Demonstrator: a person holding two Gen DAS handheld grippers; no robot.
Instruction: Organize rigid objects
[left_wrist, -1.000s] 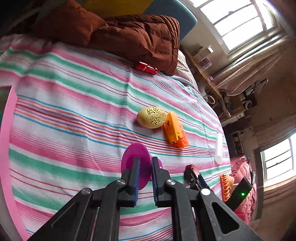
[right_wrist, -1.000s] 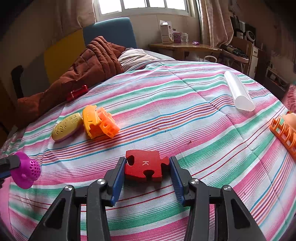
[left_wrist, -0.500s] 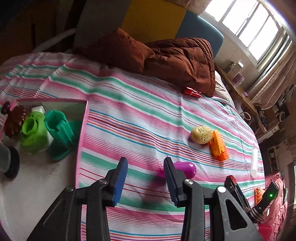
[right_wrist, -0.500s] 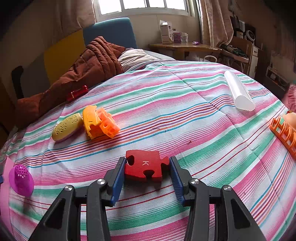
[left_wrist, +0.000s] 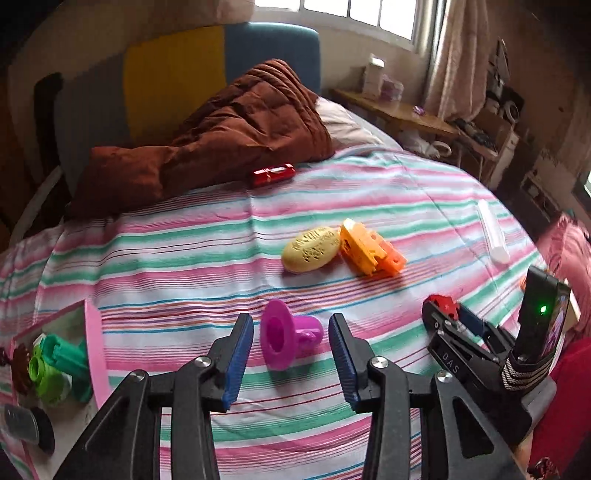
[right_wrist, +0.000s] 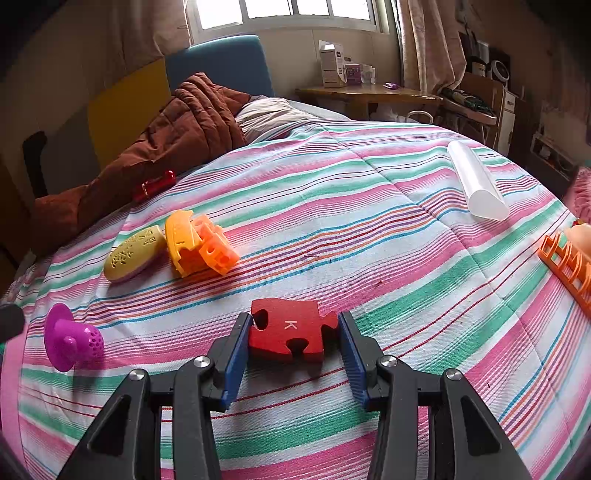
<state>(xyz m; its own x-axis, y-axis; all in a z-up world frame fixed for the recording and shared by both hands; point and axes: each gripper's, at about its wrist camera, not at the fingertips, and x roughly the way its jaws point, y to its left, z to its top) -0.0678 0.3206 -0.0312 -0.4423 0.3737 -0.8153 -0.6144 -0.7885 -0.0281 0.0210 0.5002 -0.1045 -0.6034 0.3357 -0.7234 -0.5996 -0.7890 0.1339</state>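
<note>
A magenta funnel-shaped piece (left_wrist: 284, 338) lies on its side on the striped bedspread (left_wrist: 184, 266). In the left wrist view it shows between the fingers of my left gripper (left_wrist: 290, 332), whose jaws are opening; neither pad touches it. The right wrist view shows the same magenta piece (right_wrist: 70, 338) at the far left. My right gripper (right_wrist: 293, 325) is shut on a red jigsaw piece (right_wrist: 290, 330) marked K, low over the bedspread. The left wrist view also catches the right gripper (left_wrist: 443, 314) at its right edge.
A pink tray (left_wrist: 94, 347) with green and dark parts sits at the left. A yellow oval (left_wrist: 310, 249) and an orange block (left_wrist: 369, 251) lie mid-bed, a red cylinder (left_wrist: 273, 173) by the brown quilt (left_wrist: 221, 133). A white tube (right_wrist: 476, 182) and an orange rack (right_wrist: 565, 262) lie at the right.
My left gripper has let go of the magenta piece, opened wide, rolled and drawn back; the piece now lies on the bedspread. The right gripper and the jigsaw piece have not moved.
</note>
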